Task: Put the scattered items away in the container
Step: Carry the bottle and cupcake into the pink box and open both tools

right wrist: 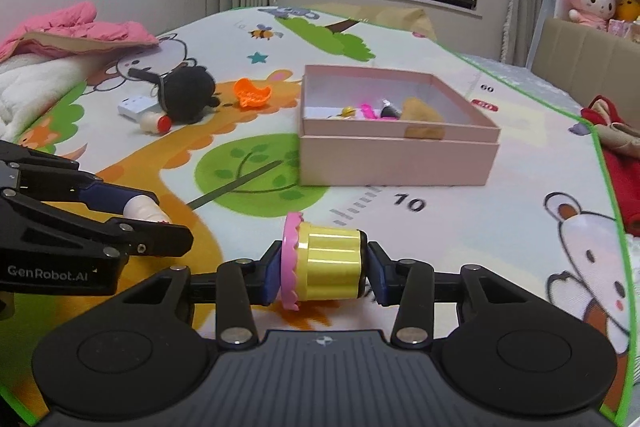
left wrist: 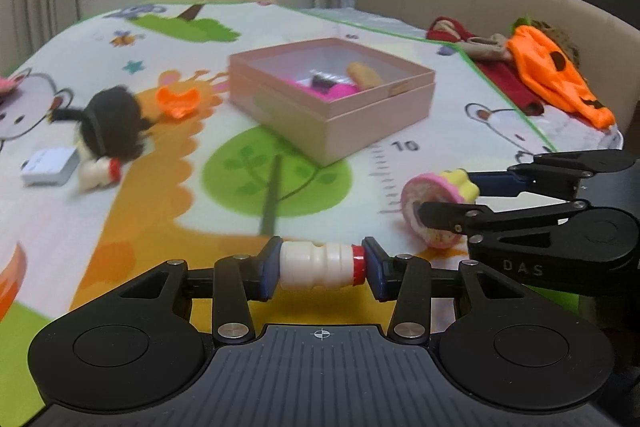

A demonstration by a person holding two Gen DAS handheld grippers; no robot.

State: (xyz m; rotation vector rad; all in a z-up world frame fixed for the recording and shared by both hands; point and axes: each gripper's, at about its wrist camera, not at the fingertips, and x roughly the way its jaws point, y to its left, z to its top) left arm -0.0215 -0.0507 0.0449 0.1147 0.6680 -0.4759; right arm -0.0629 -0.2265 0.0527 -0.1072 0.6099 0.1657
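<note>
Here the left gripper (left wrist: 322, 264) clamps a small white bottle (left wrist: 316, 265) sideways, and the right gripper (right wrist: 323, 267) clamps a yellow toy cupcake (right wrist: 324, 264) by its ends. The pink box (right wrist: 394, 147) sits at twelve o'clock on the play mat (right wrist: 480, 227), holding small toys.

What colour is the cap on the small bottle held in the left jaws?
Red, on a cream-white bottle. The left wrist view shows it best.

Toy bottle (left wrist: 320, 267) sideways, cupcake (right wrist: 324, 261) sideways, pink box (left wrist: 332, 99) open
</note>
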